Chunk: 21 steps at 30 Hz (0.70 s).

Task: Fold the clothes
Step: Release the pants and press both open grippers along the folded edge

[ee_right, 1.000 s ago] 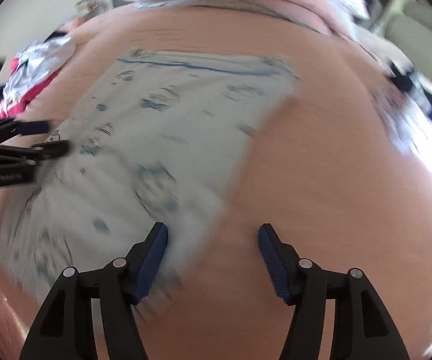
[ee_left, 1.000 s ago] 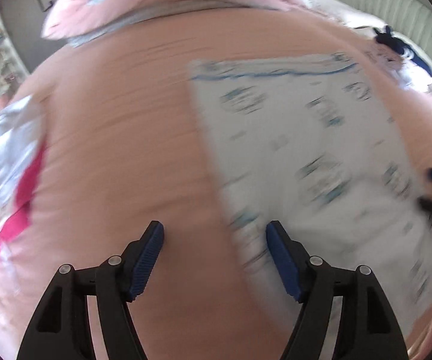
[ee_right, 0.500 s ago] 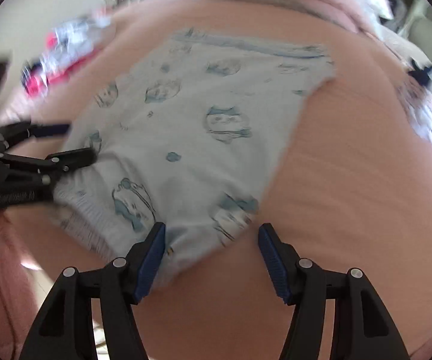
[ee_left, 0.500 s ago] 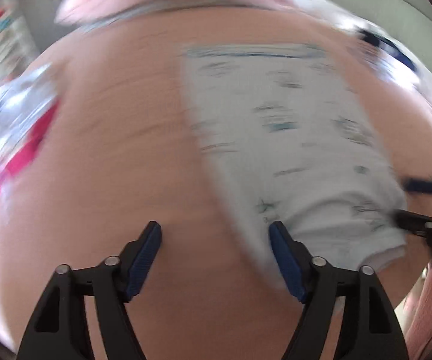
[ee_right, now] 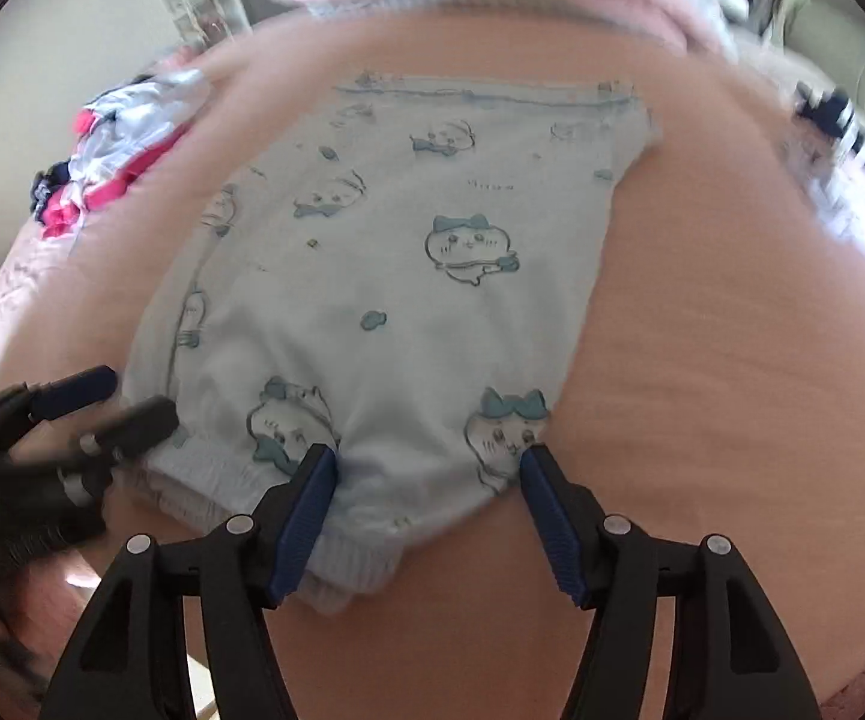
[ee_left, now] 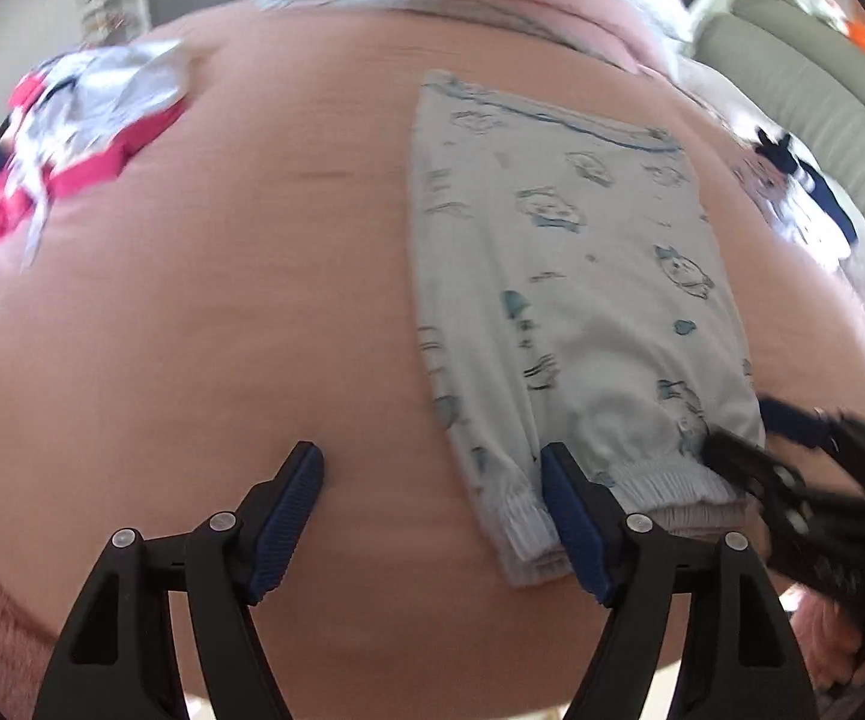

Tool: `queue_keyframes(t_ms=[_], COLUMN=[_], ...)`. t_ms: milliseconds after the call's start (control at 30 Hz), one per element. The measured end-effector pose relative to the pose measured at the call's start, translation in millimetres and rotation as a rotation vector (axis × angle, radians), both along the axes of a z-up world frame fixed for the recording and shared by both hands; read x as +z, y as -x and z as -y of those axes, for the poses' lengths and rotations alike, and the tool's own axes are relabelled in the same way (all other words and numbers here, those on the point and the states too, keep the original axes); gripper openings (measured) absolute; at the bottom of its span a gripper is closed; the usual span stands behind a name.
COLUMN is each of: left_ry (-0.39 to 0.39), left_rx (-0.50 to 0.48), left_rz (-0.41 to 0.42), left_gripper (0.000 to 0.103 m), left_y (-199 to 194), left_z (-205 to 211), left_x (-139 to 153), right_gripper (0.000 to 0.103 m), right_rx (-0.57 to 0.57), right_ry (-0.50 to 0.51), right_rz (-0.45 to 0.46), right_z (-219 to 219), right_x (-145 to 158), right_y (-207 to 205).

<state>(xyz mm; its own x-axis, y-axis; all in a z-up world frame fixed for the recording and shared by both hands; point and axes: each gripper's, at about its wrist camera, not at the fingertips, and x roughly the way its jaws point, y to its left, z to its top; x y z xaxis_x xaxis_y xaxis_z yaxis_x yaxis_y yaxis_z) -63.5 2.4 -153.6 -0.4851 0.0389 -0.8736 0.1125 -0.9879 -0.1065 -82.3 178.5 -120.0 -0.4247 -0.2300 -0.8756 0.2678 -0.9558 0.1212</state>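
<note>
Both grippers sat at the near cuffs of the pale blue pants on the pink bed.

L to R: a heap of pink/white clothes (ee_left: 72,120) lay far left on the pink bedsheet (ee_left: 240,300), well apart from the rest. My left gripper (ee_left: 432,516) was spread wide w/ nothing between the pads; its right pad just touched the left edge of the cuff. The pale blue printed pants (ee_right: 408,276), folded lengthwise, lay flat mid-bed, waistband at the far end, ribbed cuffs near me. My right gripper (ee_right: 429,510) was also wide open, straddling the right cuff, pads either side of the fabric, not pinched. Dark navy/white clothing (ee_right: 840,120) lay far right by the grey headboard (ee_left: 804,90).
</note>
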Motion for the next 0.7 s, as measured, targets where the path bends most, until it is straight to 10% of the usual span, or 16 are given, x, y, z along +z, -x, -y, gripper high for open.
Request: queue_keyframes(t_ms=[300, 500, 700], left_ry=[-0.229, -0.385, -0.5], left_rx=[0.135, 0.07, 0.049], left_rz=[-0.085, -0.068, -0.078], left_gripper=[0.073, 0.072, 0.071], left_y=[-30.2, -39.2, -40.0], left_z=[26.9, 22.6, 28.9], left_x=[7.4, -1.2, -6.7], right_gripper=[0.066, 0.068, 0.069], right_rx=[-0.075, -0.165, -0.206], right_ry=[0.079, 0.455, 0.518], right_rz=[0.015, 0.087, 0.129], right_z=[-27.9, -43.1, -42.9], right_x=[16.9, 5.2, -8.9], right_y=[-62.1, -45.2, -50.6])
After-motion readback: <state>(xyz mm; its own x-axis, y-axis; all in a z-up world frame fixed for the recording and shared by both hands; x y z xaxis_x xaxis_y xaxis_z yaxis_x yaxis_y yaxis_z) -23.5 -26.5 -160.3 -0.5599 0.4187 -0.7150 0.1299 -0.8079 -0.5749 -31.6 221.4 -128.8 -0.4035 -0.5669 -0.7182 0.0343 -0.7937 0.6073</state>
